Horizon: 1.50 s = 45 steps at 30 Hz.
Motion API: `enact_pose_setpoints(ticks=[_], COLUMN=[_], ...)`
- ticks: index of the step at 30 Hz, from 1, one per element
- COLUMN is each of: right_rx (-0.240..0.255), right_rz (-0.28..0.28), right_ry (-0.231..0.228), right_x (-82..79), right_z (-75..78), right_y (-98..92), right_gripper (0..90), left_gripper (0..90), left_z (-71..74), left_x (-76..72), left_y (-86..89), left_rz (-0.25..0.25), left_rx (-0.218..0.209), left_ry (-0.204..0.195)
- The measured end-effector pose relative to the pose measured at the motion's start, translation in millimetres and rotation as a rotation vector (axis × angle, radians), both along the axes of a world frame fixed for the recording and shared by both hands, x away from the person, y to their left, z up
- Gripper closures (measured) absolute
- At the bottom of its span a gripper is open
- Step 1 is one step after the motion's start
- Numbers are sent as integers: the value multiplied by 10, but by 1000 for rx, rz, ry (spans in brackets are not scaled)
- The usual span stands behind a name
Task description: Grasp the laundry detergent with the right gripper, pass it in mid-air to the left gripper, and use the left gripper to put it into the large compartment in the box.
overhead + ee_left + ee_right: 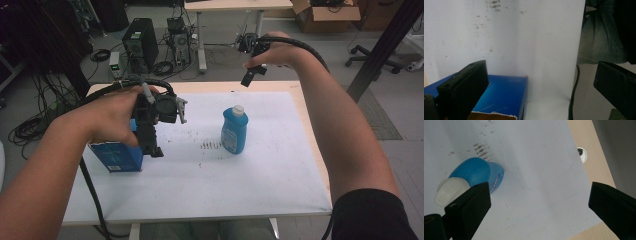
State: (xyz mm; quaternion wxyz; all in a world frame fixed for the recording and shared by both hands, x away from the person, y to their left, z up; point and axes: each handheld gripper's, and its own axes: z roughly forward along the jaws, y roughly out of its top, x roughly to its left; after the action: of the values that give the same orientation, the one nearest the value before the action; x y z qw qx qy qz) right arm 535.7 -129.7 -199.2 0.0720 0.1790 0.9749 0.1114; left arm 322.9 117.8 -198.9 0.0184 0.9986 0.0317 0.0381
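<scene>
White sheet (pixel 260 165) on wooden table (pixel 305 107), computer tower (pixel 140 45), cardboard box (pixel 325 15), office chair (pixel 372 57) beyond

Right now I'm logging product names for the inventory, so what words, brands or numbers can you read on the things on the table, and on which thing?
None can be read.
Blue bottle: a pale label on its front, print too small and blurred.
Blue box: a white patch of print on its side in the high view and faint marks on its top in the left gripper view, both illegible.
</scene>
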Motion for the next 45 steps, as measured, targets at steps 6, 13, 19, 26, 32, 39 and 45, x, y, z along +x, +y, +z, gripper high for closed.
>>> enact_pose_setpoints(ticks=[6,13,19,26,32,39,45], right_rx=[-6,3,3,14,33,40,47], right_rz=[-5,-10,-16,-34,-37,-39,-27], right_ry=[-4,-8,-13,-16,-24,-35,-36], right_x=[11,-20,-82,-201,-309,-470,-614], right_z=[0,-14,-30,-72,-92,-132,-189], right_y=[-28,-62,-128,-299,-428,-558,-598], right_gripper=[41,43,43,44,44,44,44], left_gripper=[2,2,2,2,2,2,2], left_z=[-5,-22,-71,-169,-284,-416,-530], left_x=[27,2,-27,-55,-99,-119,-100], left_y=[-8,-25,-44,-86,-111,-138,-117], left_rz=[-3,-9,-13,-20,-31,-35,-28], left_rx=[6,6,7,4,-7,-3,-1], left_ry=[2,3,6,10,21,31,37])
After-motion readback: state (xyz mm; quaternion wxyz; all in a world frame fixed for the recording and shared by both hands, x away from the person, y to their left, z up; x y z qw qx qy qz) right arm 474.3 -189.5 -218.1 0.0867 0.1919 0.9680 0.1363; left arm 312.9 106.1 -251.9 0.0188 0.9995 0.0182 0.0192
